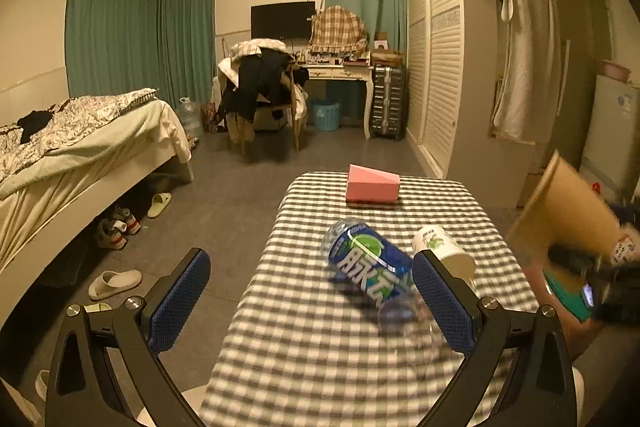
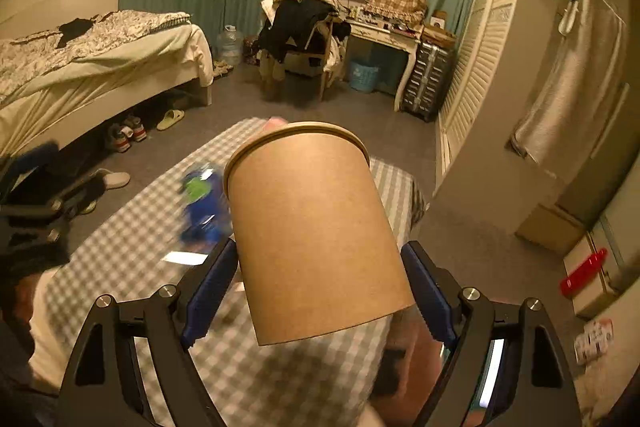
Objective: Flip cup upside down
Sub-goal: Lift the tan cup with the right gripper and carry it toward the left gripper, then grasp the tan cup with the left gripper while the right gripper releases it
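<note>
My right gripper (image 2: 320, 283) is shut on a brown paper cup (image 2: 312, 231), its blue pads pressed on the cup's lower sides. The cup is held in the air above the checked table (image 2: 256, 379), its rim pointing away and a little up. In the left wrist view the same cup (image 1: 560, 211) shows tilted at the right edge, with the right gripper behind it. My left gripper (image 1: 312, 291) is open and empty, low over the near end of the table (image 1: 304, 355).
A blue-labelled plastic bottle (image 1: 368, 263) lies on its side on the table, with a small white cup (image 1: 444, 251) lying beside it and a pink box (image 1: 372, 185) at the far end. A bed (image 1: 80, 147), slippers and a chair stand to the left.
</note>
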Tool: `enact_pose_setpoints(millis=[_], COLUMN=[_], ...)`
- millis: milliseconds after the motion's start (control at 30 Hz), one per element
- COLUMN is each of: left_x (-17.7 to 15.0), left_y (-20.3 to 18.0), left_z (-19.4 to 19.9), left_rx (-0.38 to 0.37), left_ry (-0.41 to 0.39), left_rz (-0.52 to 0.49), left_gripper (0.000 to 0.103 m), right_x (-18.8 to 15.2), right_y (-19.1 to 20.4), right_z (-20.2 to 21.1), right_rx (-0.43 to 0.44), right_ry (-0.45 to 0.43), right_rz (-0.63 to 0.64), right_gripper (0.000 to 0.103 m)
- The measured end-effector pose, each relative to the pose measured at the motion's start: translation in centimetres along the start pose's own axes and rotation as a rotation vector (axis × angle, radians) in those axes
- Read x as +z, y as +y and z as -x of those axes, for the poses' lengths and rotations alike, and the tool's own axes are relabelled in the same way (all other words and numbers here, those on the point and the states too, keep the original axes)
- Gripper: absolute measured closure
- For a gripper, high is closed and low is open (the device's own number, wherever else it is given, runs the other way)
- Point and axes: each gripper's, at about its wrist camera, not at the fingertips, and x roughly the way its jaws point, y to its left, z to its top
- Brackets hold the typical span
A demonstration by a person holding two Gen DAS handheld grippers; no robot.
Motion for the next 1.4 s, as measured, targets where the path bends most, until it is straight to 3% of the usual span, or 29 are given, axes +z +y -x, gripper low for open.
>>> enact_pose_setpoints(millis=[200,300,400,633,767,867,900,1067,1200,1400], left_x=[-2.5,-3.8,-4.7,-5.8,-6.3,-6.3,-6.3,-6.1,-6.3,-7.4], left_y=[1.9,2.8,3.9,5.1,5.1,4.9,4.7,2.9,0.6,-5.0], left_z=[3.4,4.1,4.1,2.9,2.5,2.8,2.8,3.5,4.5,5.6], left_rx=[0.042,0.061,0.072,0.091,0.098,0.109,0.112,0.129,0.079,-0.009], left_ry=[-0.02,-0.023,-0.01,0.024,0.041,0.04,0.042,0.048,0.063,0.086], left_rz=[-0.01,-0.007,0.015,0.039,0.044,0.035,0.034,0.021,0.038,0.04], left_gripper=[0.0,0.0,0.0,0.0,0.0,0.0,0.0,0.0,0.0,0.0], right_x=[-5.1,-6.9,-8.3,-9.7,-9.7,-9.3,-9.1,-8.2,-8.7,-11.3], right_y=[6.5,9.0,10.0,10.3,10.4,10.3,10.2,8.1,5.0,0.3], right_z=[2.9,2.2,0.6,-2.2,-2.4,-2.2,-1.7,2.7,5.8,8.3], right_rx=[0.067,0.035,0.05,0.005,-0.001,0.052,0.048,0.011,-0.052,-0.093], right_ry=[0.078,0.119,0.182,0.245,0.23,0.209,0.196,0.043,-0.045,-0.096], right_rz=[-0.109,-0.174,-0.27,-0.307,-0.284,-0.272,-0.274,-0.259,-0.274,-0.349], right_gripper=[0.02,0.02,0.02,0.02,0.019,0.018,0.011,0.003,0.0,0.0])
